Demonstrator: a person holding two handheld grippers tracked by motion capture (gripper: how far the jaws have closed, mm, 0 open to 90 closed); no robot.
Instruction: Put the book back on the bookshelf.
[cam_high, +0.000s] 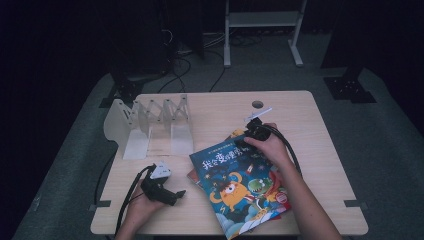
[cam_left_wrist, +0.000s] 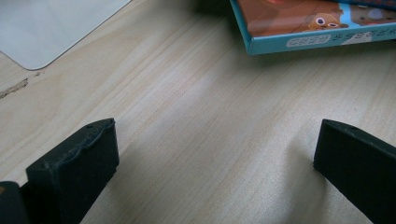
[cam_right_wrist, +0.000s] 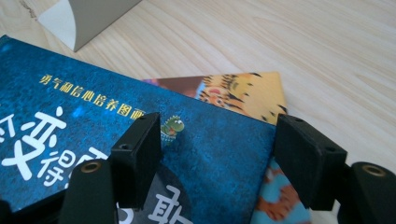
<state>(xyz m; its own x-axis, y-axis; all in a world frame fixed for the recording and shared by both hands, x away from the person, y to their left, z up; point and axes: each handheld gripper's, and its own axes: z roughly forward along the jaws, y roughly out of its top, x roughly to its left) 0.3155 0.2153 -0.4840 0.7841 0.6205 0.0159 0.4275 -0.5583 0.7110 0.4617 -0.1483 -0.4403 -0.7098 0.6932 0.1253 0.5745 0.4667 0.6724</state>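
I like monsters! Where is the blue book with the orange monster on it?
In the high view the blue book lies on top of the book pile at the table's near right, beside the white book rack, with the right gripper at its far corner.

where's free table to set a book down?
Bare wood lies along the table's far edge, between the white rack and the cable hole, and down the right side past the book stack. A smaller patch sits between the left gripper and the books. The middle is crowded.
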